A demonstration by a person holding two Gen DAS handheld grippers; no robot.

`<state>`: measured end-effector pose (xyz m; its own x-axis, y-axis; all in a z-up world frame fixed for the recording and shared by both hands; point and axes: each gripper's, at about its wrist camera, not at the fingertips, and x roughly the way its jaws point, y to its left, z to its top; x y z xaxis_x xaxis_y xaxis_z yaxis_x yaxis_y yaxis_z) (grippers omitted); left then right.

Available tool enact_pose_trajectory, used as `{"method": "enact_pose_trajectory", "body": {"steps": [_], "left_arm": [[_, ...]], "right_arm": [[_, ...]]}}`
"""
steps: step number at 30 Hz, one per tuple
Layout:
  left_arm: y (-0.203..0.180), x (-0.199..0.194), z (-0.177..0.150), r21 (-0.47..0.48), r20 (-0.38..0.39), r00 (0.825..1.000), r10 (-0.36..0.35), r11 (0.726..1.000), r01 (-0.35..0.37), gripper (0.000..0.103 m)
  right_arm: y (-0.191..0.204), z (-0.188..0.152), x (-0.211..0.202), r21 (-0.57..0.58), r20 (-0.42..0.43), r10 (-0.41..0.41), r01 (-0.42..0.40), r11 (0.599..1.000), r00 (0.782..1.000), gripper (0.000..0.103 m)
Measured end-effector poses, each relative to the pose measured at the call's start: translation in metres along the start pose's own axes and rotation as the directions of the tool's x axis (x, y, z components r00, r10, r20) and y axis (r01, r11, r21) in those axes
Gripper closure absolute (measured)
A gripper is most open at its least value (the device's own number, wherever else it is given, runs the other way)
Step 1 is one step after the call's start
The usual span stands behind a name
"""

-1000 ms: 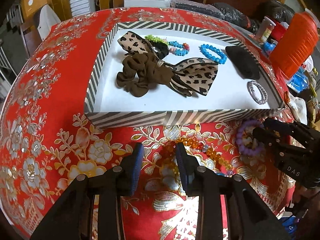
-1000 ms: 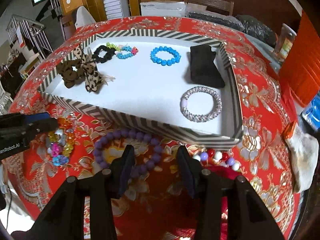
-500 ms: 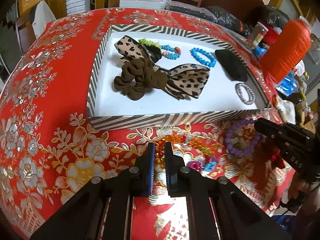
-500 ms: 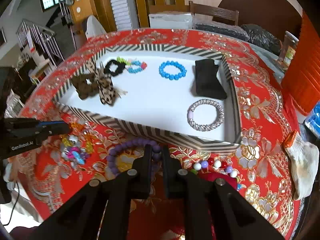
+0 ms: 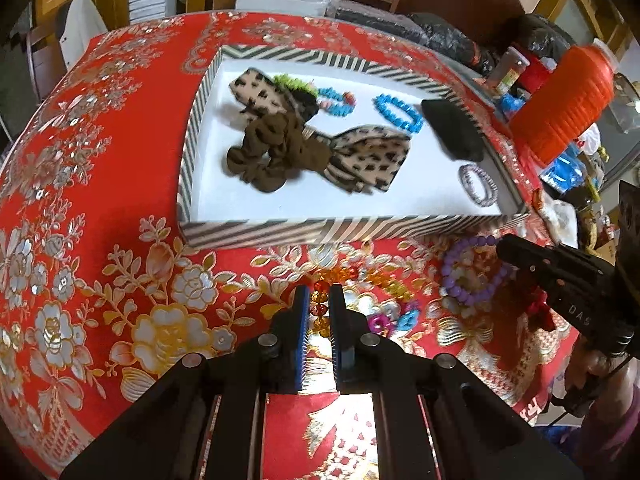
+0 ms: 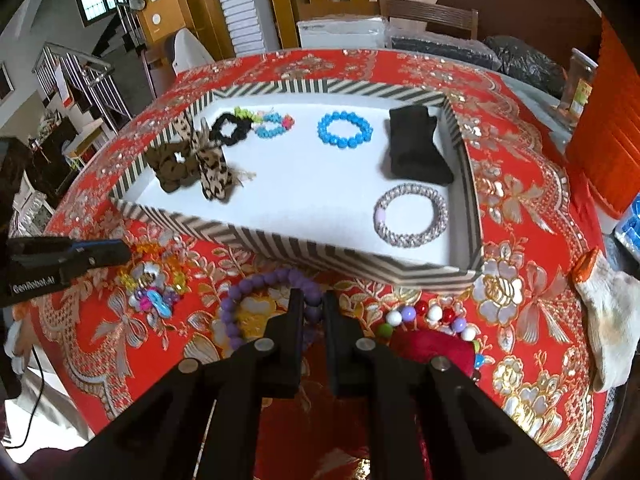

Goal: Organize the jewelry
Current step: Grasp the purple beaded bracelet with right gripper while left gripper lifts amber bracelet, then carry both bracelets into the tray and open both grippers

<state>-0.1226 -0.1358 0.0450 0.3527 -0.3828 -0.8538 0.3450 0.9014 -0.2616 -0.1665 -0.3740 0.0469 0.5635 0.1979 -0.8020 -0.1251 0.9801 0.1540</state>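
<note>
Amber and orange beads first: the orange bead bracelet (image 5: 320,304) sits right between the blue pads of the left gripper (image 5: 319,312), which is clamped down on it with just the beads filling the gap. Rest of that strand trails off toward 2 o'clock across the red floral tablecloth (image 5: 100,200), so its long axis runs roughly from the tips up and to the right, ending near a little pink and blue charm cluster (image 5: 394,318).

Over on the other side, the purple bead bracelet (image 6: 256,304) has its near-right arc pinched in the right gripper (image 6: 310,306), jaws nearly closed on the beads. The loop itself spreads out to about 10 o'clock from the tips, lying mostly flat on the cloth.

Both bracelets are outside the striped tray (image 6: 320,250), just in front of its near wall, at 12 o'clock from either gripper. Inside it: brown scrunchie (image 5: 264,156), leopard bow (image 5: 368,160), blue bracelet (image 6: 345,130), silver bracelet (image 6: 411,216), black pouch (image 6: 416,144). A multicolour bead string (image 6: 428,316) lies at 3 o'clock from the right tips.
</note>
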Motion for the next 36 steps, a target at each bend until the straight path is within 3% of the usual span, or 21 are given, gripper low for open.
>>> {"method": "enact_pose_trajectory", "body": {"steps": [8, 20, 36], "left_arm": [[-0.020, -0.037, 0.020, 0.049, 0.089, 0.995, -0.043, 0.998, 0.039, 0.101], [-0.053, -0.074, 0.060, 0.123, 0.211, 0.977, -0.034, 0.992, 0.008, 0.101], [-0.085, -0.053, 0.109, 0.178, 0.257, 0.966, 0.026, 0.981, -0.073, 0.101]], "right_arm": [[0.012, 0.026, -0.035, -0.018, 0.091, 0.077, -0.076, 0.997, 0.993, 0.094], [0.012, 0.057, -0.081, -0.050, 0.188, 0.058, -0.049, 0.998, 0.981, 0.094], [0.003, 0.081, -0.071, -0.033, 0.190, 0.011, -0.005, 0.999, 0.982, 0.094]]}}
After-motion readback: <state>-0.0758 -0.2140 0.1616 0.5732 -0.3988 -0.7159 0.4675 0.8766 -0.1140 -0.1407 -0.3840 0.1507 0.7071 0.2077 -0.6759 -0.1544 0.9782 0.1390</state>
